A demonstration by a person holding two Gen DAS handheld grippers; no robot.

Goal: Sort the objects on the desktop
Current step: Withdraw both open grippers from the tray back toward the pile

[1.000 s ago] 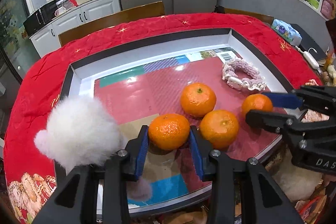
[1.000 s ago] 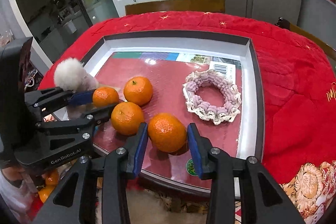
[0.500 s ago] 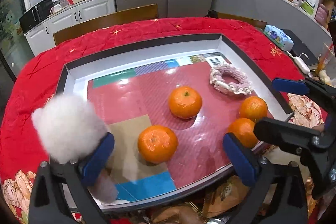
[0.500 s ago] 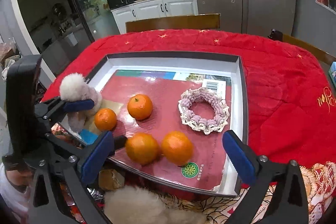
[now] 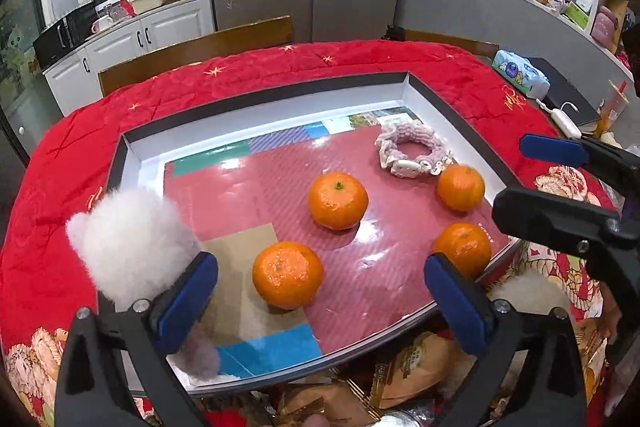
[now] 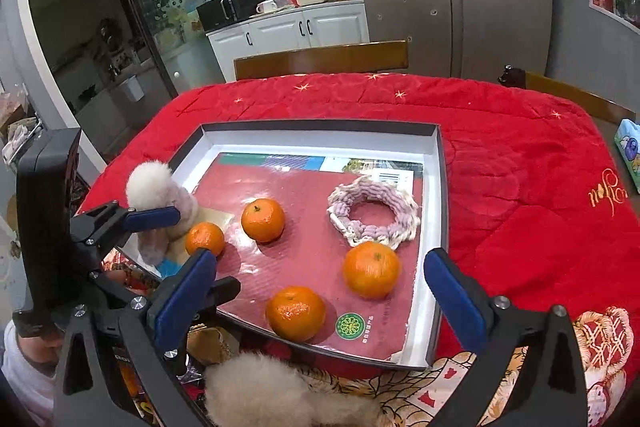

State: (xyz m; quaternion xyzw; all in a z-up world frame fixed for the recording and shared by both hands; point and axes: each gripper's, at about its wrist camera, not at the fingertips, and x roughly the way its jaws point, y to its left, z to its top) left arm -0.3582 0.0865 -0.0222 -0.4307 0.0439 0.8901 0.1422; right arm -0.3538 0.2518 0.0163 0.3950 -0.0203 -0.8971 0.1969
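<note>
Several mandarins lie in a shallow white tray (image 5: 144, 151) on a red tablecloth: one (image 5: 287, 275) just ahead of my open left gripper (image 5: 320, 297), one (image 5: 338, 200) mid-tray, two (image 5: 460, 187) (image 5: 464, 249) at the right. In the right wrist view the tray (image 6: 436, 187) holds the same fruit; two mandarins (image 6: 295, 313) (image 6: 372, 269) lie ahead of my open right gripper (image 6: 320, 297). A pink crocheted ring (image 5: 412, 149) (image 6: 372, 213) lies at the back right. A white fluffy toy (image 5: 128, 243) (image 6: 160, 199) sits at the tray's left edge. Both grippers are empty.
A wooden chair back (image 5: 192, 51) stands behind the table. A tissue pack (image 5: 520, 73) and a charger (image 5: 560, 115) lie at the right. Another fluffy toy (image 6: 260, 391) and bags sit below the tray's near edge.
Both grippers opened, let go of the mandarins they held, and pulled back and up from the tray. The released mandarins now rest on the tray floor.
</note>
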